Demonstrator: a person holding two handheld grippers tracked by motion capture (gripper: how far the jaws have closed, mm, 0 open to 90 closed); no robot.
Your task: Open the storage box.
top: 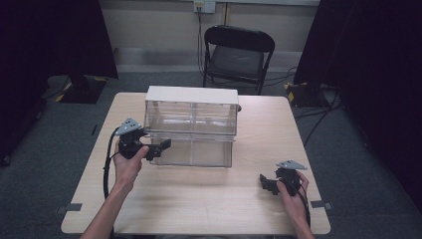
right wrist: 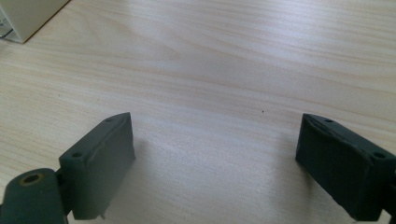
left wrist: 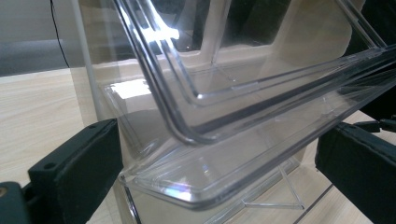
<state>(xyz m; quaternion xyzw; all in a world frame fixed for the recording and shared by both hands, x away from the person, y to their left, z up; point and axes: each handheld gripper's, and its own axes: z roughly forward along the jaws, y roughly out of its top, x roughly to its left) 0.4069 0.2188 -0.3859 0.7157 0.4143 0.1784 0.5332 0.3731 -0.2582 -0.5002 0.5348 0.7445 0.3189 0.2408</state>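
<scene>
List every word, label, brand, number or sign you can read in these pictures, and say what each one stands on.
None can be read.
Clear drawer unit: no label or print shows on its white top or clear fronts.
Left gripper and right gripper: plain black fingers, no markings.
Wall socket: too small to tell whether it bears print.
Yellow-and-black stripes on the stand base: a pattern, not text.

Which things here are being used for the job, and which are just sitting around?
In the job:
clear drawer box
its lower drawer, pulled out a bit
left gripper, open at the drawer's edge

Just there:
right gripper, open, low by the bare table
folding chair behind
</scene>
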